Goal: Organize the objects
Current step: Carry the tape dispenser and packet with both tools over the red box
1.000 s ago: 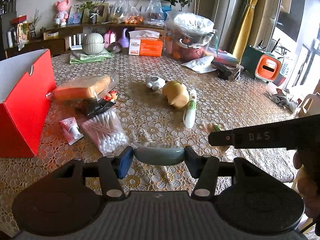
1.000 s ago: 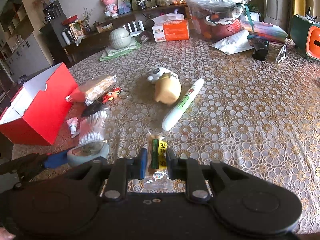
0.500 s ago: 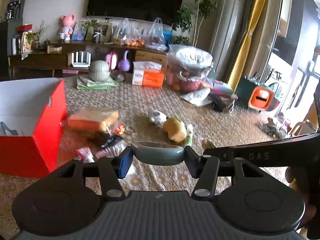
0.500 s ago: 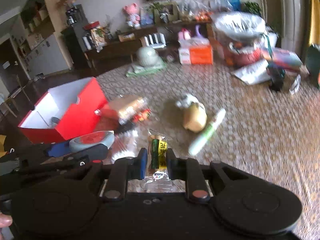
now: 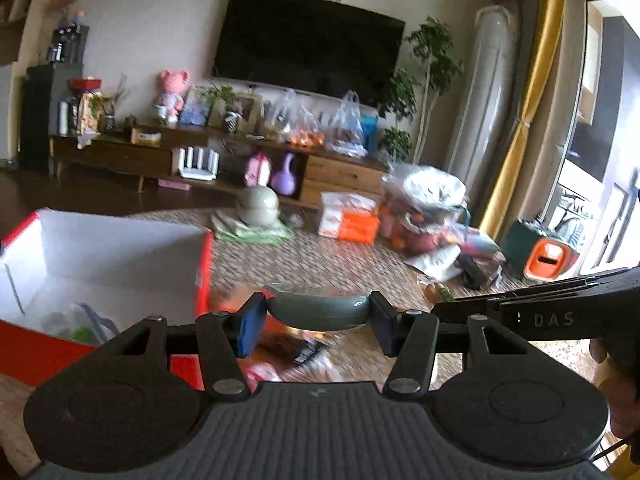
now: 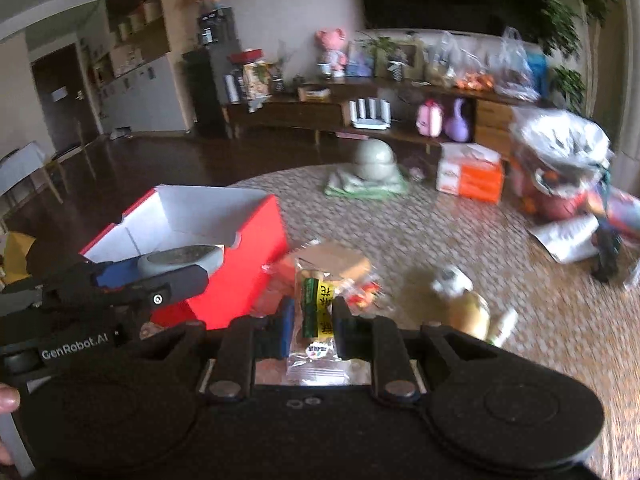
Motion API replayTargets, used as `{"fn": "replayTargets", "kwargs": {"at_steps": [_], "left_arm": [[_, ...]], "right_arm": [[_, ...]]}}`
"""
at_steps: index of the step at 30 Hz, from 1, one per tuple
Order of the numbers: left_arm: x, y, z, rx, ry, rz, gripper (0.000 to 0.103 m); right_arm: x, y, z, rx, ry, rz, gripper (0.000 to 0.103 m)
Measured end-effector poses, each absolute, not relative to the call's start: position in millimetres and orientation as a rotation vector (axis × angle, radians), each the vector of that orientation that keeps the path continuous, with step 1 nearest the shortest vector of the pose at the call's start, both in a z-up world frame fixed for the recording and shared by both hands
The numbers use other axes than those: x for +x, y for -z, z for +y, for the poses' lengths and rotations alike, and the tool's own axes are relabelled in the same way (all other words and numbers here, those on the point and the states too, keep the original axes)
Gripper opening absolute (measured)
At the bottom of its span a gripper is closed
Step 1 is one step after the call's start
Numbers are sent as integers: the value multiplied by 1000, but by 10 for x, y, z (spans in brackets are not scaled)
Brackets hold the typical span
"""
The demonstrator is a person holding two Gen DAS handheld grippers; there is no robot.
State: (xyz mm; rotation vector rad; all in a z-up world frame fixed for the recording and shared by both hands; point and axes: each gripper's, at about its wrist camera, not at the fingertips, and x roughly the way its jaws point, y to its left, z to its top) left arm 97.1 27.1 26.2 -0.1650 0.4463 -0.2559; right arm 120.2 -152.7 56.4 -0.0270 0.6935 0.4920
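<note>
My left gripper [image 5: 317,322] is shut on a flat grey-green oval case [image 5: 318,310], held in the air just right of the open red box [image 5: 202,276]. In the right wrist view the same case [image 6: 180,262] hangs over the red box's [image 6: 244,248] near rim. My right gripper [image 6: 313,322] is shut on a clear snack packet with a green and yellow label [image 6: 316,312], held above the table, right of the box. The box [image 5: 100,248] has a white inside with a few items at the bottom.
On the lace-covered table [image 6: 440,232] lie a wrapped bread pack [image 6: 336,260], a yellow pig toy [image 6: 470,314], a small white toy [image 6: 450,280], an orange tissue box [image 6: 470,178], a grey-green jar on a cloth [image 6: 374,160] and a bagged basket [image 6: 560,168].
Both grippers have lifted and swung left toward the red box with their objects held. The grey-green case now hangs at the box's rim; the table items sit lower in view.
</note>
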Motion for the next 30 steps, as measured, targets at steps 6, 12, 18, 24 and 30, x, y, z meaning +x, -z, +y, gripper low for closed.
{"fn": "replayTargets", "kwargs": {"at_steps": [6, 12, 18, 24, 30], "left_arm": [[992, -322, 673, -166, 195, 426, 54], [1054, -306, 1108, -174, 120, 431, 54], [1166, -265, 1489, -170, 60, 450, 54], [1364, -190, 1850, -146, -10, 474, 54], [1669, -34, 2130, -127, -58, 537, 54]], "right_arm": [[1373, -594, -1106, -33, -566, 710, 19], [1484, -584, -689, -67, -620, 712, 19], [1646, -494, -301, -80, -668, 747, 19], [1840, -345, 58, -117, -679, 785, 19], [2075, -94, 330, -143, -693, 846, 19]]}}
